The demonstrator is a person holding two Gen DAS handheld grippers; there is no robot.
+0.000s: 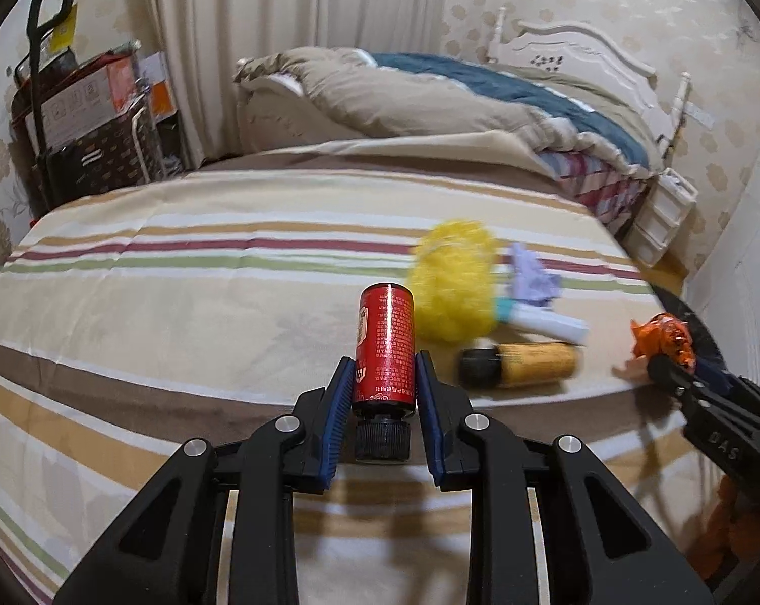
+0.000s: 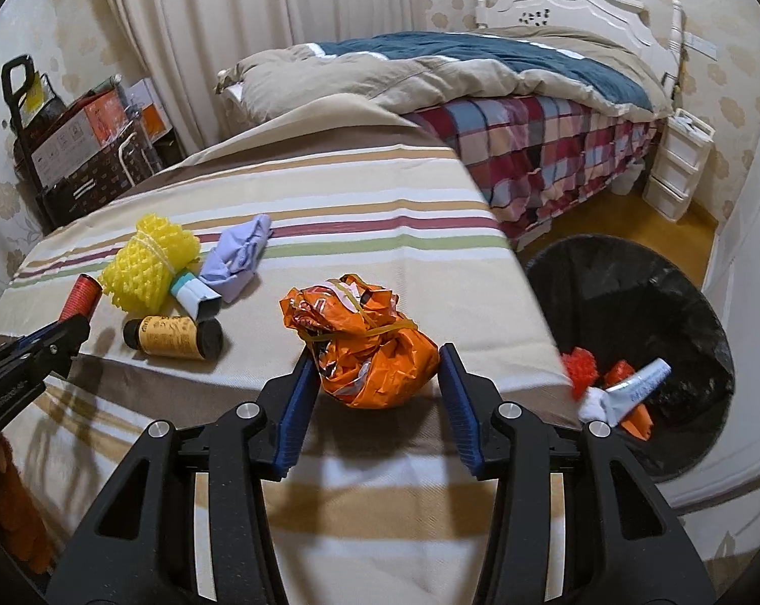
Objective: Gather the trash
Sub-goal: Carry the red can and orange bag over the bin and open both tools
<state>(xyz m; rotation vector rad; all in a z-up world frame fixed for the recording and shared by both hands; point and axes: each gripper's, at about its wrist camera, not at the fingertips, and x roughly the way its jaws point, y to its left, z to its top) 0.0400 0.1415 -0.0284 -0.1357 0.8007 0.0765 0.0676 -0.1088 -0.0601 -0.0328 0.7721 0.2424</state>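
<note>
Striped bedding (image 2: 380, 504) in a bedroom carries the trash. You are at the carry step: your left claw (image 1: 385, 378) pinches a red cylindrical bottle with a black cap (image 1: 386, 348), and your right claw (image 2: 377, 368) pinches a crumpled orange foil wrapper bound with a rubber band (image 2: 364, 343). Next, bring each over the black-lined bin (image 2: 632, 302) to the right and release. The bottle's print is too small to read; "DAS" is embossed on the right claw's body.
</note>
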